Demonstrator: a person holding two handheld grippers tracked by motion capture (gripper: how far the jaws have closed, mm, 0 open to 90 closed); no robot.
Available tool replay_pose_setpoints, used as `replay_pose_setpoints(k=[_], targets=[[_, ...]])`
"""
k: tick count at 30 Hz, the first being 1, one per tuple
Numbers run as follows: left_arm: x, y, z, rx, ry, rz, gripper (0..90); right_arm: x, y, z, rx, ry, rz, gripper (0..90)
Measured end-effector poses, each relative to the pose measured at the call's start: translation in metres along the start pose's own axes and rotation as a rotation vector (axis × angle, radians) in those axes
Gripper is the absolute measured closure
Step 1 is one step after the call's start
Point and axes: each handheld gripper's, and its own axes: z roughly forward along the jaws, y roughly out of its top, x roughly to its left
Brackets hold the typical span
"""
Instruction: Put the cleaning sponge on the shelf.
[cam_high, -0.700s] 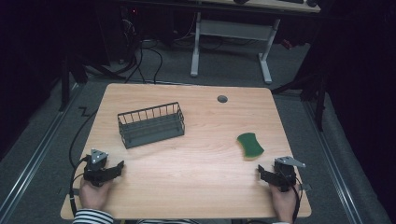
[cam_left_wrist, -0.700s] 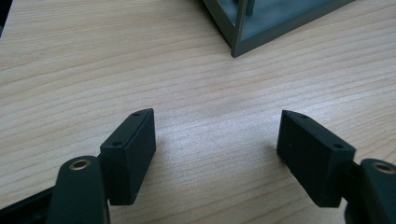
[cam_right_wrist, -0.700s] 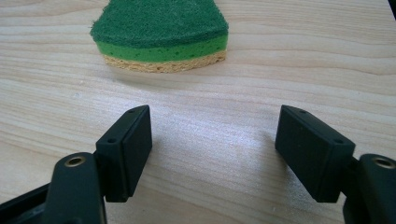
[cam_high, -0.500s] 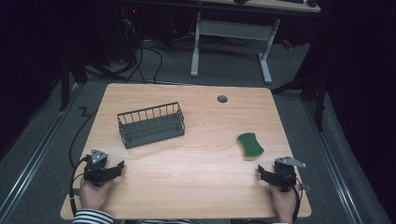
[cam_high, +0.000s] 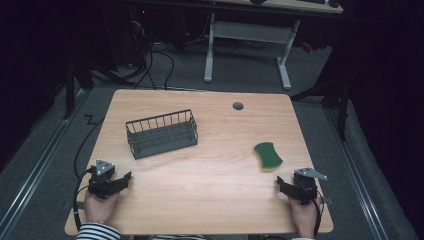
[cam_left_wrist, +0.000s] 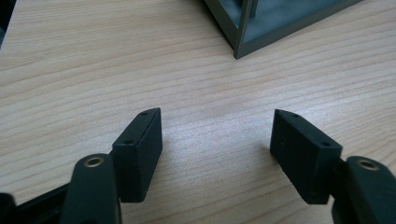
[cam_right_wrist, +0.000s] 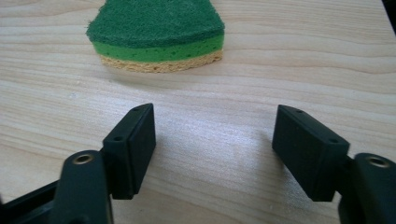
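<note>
A person's two hands rest at the near edge of a pale wooden worktop, each holding a black two-jaw claw that points across the surface. The left claw stands wide open with nothing between its jaws; its own view looks over bare wood grain to the near corner of a dark grey wire basket, which sits left of centre in the high view. The right claw is likewise spread wide and empty, and just ahead of it lies a green scouring sponge with a yellow underside, flat on the worktop and untouched; in the high view that sponge sits near the right edge, well apart from the basket. A small grey grommet marks the far side of the worktop. Judging from the layout, the work is at its very start: the sponge is not yet gripped and the basket looks empty, so reaching, closing on the sponge, lifting and carrying all appear to remain.
</note>
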Motion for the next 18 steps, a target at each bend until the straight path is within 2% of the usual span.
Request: replay_pose_setpoints(k=[2,4,5,7,8,10,11,12,13,16,18], targets=[[0.0,0.0,0.0,-0.004,0.001,-0.007,36.1,0.0,0.0,-0.001,0.002,0.003,-0.006,31.8],[0.002,0.0,0.0,-0.01,-0.011,-0.023,37.4,0.001,0.0,0.0,0.001,0.038,-0.046,31.9],[0.003,0.001,-0.001,-0.009,-0.023,-0.038,37.5,0.001,0.001,0.0,0.009,0.046,-0.05,32.3],[0.003,0.002,-0.001,-0.007,-0.032,-0.044,37.5,0.001,0.002,0.0,0.012,0.047,-0.049,33.9],[0.003,0.004,-0.001,-0.007,-0.033,-0.041,37.6,0.001,0.002,-0.002,0.013,0.044,-0.041,43.4],[0.003,0.009,-0.004,-0.01,-0.033,-0.025,38.5,-0.002,0.003,-0.005,0.012,0.077,-0.008,51.8],[0.002,0.015,-0.007,-0.019,-0.03,-0.01,39.3,-0.005,0.005,-0.013,-0.038,0.113,0.041,53.7],[0.002,0.015,-0.007,-0.019,-0.03,-0.01,39.3,-0.005,0.005,-0.013,-0.038,0.113,0.041,53.7],[0.002,0.02,-0.008,-0.028,-0.03,-0.002,39.6,-0.001,0.013,-0.025,-0.095,0.137,0.039,54.1],[0.001,0.031,-0.009,-0.046,-0.036,0.011,40.3,0.006,0.022,-0.032,-0.12,0.175,0.022,54.3],[-0.001,0.039,-0.008,-0.055,-0.039,0.021,41.8,0.02,0.042,-0.037,-0.136,0.229,-0.023,54.3]])
